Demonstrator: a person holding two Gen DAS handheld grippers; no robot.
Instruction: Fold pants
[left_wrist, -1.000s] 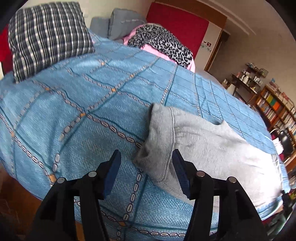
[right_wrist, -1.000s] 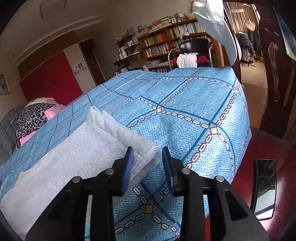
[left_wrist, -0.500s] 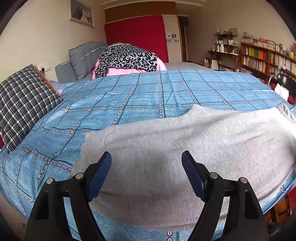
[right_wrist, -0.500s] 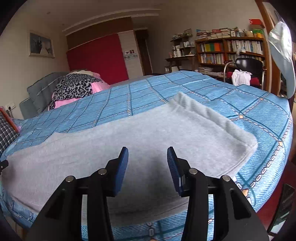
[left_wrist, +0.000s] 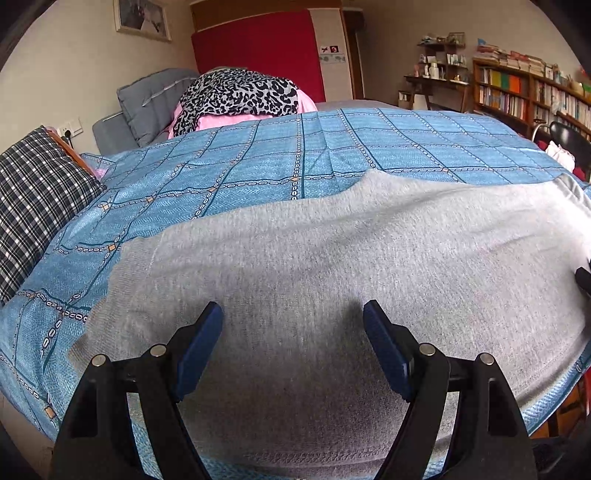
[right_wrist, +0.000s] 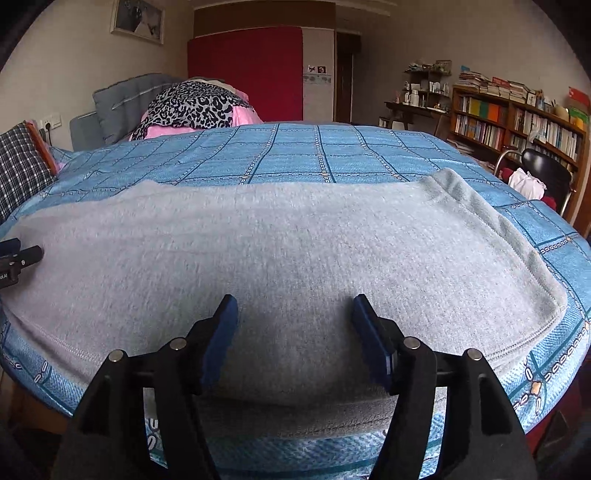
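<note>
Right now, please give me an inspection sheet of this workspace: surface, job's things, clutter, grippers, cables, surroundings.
Surface: bed with blue checked cover, lying smooth.
Job's things: grey pants laid flat across the near edge of the bed.
Clutter: leopard-print cloth over pink fabric, grey cushion, plaid pillow.
Grippers: left gripper open above the pants, holding nothing; right gripper with jaws opening, nothing between them.
Cables: nothing seen.
Surroundings: red panel, bookshelves, black chair, framed picture.
</note>
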